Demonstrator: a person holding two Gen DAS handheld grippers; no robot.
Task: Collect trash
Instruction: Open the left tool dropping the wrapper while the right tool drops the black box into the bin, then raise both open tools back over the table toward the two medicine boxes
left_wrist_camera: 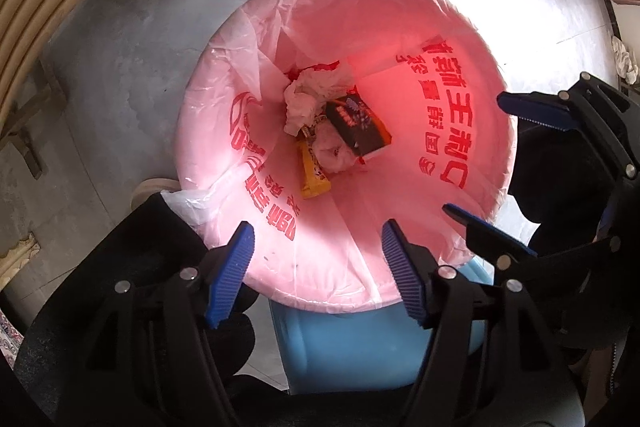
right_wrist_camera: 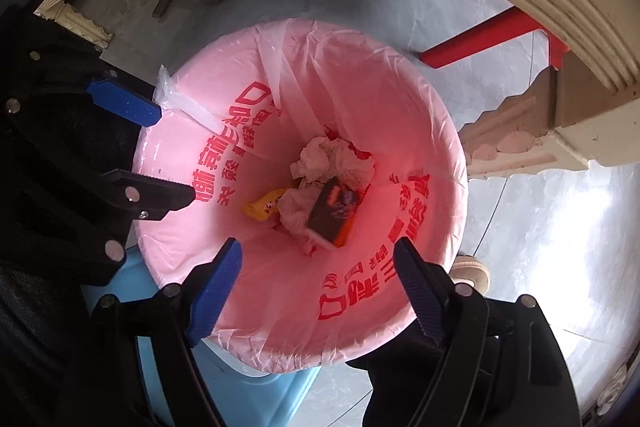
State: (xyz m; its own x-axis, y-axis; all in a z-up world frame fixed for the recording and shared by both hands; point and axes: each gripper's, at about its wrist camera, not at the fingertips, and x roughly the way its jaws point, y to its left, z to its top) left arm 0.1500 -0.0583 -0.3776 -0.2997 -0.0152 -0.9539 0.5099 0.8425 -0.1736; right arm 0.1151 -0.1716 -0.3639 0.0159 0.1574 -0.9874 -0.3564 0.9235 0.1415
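Grey floor [left_wrist_camera: 120, 27]; lined bin [left_wrist_camera: 472, 39] holds wrappers [left_wrist_camera: 314, 171], fingers apart above

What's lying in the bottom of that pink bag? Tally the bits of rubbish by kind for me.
Crumpled tissues or paper wads: 2, an upper wad and a lower wad
Dark snack box: 1
Yellow wrapper: 1
Total: 4 visible pieces; anything buried underneath cannot be seen.

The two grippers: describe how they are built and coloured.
Both the left gripper and the right gripper have black scissor-like plastic arms joined by silver rivets, each ending in ribbed blue fingers. No cables or markings show.
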